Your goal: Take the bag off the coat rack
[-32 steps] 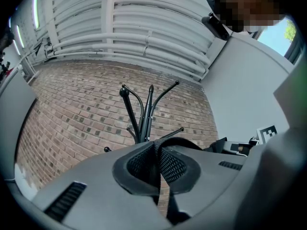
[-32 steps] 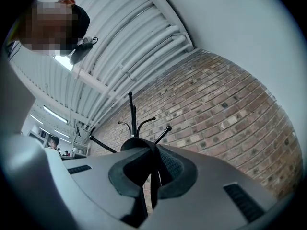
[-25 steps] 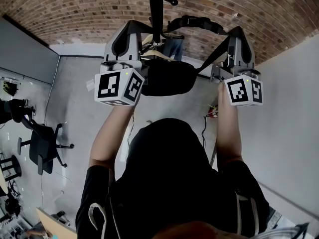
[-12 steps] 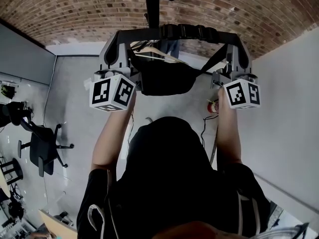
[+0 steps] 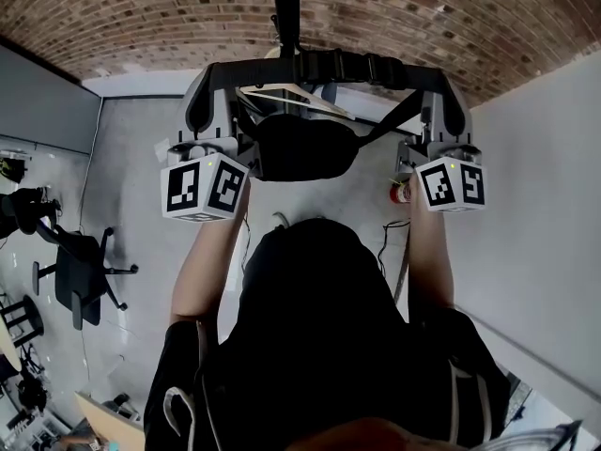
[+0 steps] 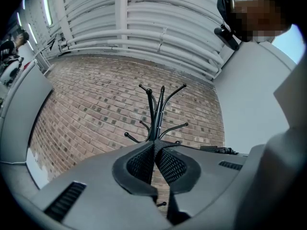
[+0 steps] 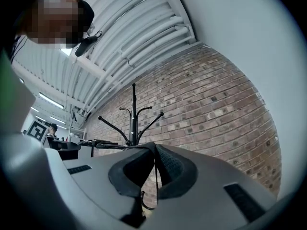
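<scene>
Bag (image 5: pixel 300 147): a black pouch, upper centre of the head view, hanging under its strap (image 5: pixel 338 67). The strap runs nearly level and taut across the frame from one gripper to the other.

Left gripper (image 5: pixel 218 71): jaws pressed together on the strap's left end. In its own view the pads meet with only a thin dark edge between them (image 6: pixel 154 150), and the strap leads off right.

Right gripper (image 5: pixel 441 78): jaws likewise clamped on the strap's right end (image 7: pixel 154 159), and the strap leads off left in its own view.

Coat rack (image 5: pixel 285 7): a black pole at top centre, and the strap crosses in front of it. The upper hooks stand bare above the jaws in both gripper views (image 6: pixel 156 111) (image 7: pixel 133 119). Cannot tell whether the strap touches a lower hook. A pale hanger (image 5: pixel 291 97) sits just behind the bag's top edge.

Edges: the bag's left edge lies just beside the left gripper's body. On the right, a slanting strap leg bridges the gap to the right gripper.

Room:
- The brick wall (image 5: pixel 141 17) fills the top of the frame behind the rack.
- Grey floor (image 5: pixel 150 158) lies open at centre left.
- An office chair (image 5: pixel 80 271) sits well apart at lower left.
- A white wall (image 5: pixel 545 214) closes the right side, near the right gripper.
- A cable (image 5: pixel 387 242) trails on the floor below that gripper.
</scene>
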Demonstrator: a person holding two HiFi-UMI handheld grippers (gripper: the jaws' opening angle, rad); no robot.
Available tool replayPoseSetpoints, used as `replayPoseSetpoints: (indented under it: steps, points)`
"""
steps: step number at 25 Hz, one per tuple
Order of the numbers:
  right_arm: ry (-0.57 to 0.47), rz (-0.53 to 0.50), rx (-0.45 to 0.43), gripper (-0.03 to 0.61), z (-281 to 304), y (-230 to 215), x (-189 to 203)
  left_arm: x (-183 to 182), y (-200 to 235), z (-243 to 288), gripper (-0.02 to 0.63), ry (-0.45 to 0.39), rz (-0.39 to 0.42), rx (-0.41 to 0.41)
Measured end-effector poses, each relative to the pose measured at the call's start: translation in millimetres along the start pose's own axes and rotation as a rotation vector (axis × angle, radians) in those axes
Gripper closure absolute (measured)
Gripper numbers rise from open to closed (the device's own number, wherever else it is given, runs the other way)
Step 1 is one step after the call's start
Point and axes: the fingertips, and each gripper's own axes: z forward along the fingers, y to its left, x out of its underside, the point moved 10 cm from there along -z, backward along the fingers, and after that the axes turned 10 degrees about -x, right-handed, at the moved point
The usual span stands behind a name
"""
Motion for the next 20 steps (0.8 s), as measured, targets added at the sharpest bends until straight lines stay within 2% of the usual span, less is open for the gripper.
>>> replayPoseSetpoints:
  steps: [7,13,20]
  points:
    - [-0.003,-0.022,-0.034,0.555,-17,18,-18,-21,-4,-26,0.594,0.002,-0.026,0.001]
    - [0.012,-0.031,-0.049,0.555,-38,35,-23,-31,-5,-62,0.594,-0.047,0.122,-0.005]
    - [0.137,-0.104,-0.091,0.555,-62,53,-24,-22,4,-95,0.592,0.027,0.089,-0.026]
